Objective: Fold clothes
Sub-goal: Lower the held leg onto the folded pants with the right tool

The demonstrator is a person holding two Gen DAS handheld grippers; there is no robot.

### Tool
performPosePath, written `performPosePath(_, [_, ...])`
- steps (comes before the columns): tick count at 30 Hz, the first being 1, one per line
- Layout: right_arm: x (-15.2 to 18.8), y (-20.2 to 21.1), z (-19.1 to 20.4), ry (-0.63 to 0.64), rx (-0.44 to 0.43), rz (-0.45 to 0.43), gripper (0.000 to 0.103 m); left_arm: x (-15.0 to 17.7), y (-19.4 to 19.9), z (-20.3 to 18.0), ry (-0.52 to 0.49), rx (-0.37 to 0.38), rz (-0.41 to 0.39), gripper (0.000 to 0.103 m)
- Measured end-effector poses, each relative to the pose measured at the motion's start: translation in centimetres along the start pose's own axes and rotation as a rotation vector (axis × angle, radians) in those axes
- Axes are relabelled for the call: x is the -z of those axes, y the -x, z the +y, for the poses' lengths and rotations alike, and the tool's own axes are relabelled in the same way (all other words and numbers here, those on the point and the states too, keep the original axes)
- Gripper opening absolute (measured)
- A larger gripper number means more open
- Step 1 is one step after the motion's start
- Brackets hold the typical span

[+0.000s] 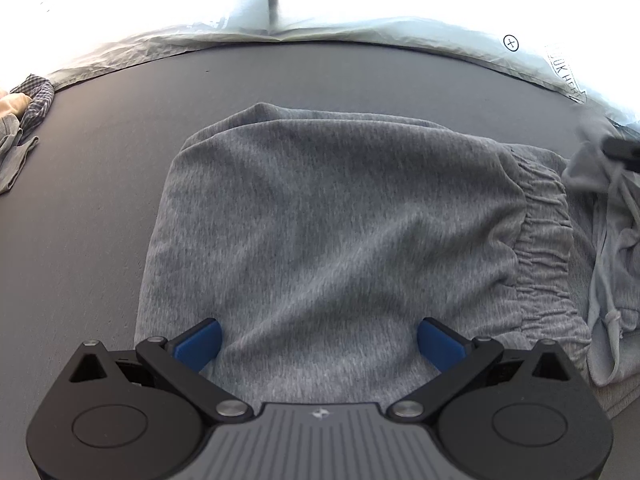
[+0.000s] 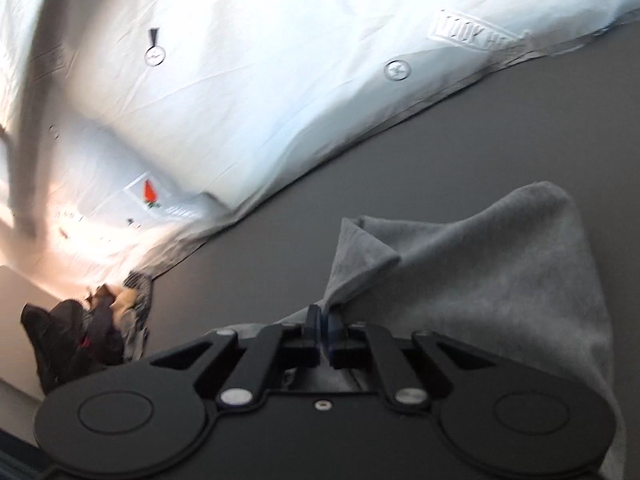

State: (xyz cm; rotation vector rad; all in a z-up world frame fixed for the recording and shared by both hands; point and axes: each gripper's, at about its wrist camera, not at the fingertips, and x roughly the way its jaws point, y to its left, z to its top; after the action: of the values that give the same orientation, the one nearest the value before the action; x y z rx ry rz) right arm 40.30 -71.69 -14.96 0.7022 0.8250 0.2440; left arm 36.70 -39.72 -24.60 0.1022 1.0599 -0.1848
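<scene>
Grey sweatpants [image 1: 340, 216] lie partly folded on the dark grey bed sheet [image 1: 100, 200], elastic waistband [image 1: 544, 240] to the right. My left gripper [image 1: 319, 344] is open, its blue pads [image 1: 200, 344] spread over the near edge of the pants, holding nothing. My right gripper [image 2: 322, 326] is shut on a corner of the grey sweatpants [image 2: 480, 272] and lifts the cloth off the sheet [image 2: 280, 256]. The right gripper shows dimly at the far right of the left wrist view [image 1: 622, 150].
A white printed duvet [image 1: 360, 8] lies along the far side of the bed and fills the upper right wrist view [image 2: 240, 80]. A pile of other clothes [image 1: 20, 128] sits at the left; it also shows in the right wrist view [image 2: 88, 328].
</scene>
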Motion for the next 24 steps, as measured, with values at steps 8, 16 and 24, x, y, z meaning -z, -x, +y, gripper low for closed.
performPosePath(8, [1.8, 4.1, -1.1, 0.073, 0.160, -0.100, 0.042, 0.4, 0.0, 0.1, 0.000, 0.000, -0.016, 0.103])
performPosePath(16, [5.3, 7.2, -5.9, 0.174, 0.546, -0.084, 0.050, 0.7, -0.1, -0.1, 0.008, -0.004, -0.027, 0.103])
performPosePath(24, [6.2, 9.1, -9.9, -0.075, 0.401, -0.060, 0.009, 0.8, 0.1, -0.1, 0.012, -0.006, -0.027, 0.103])
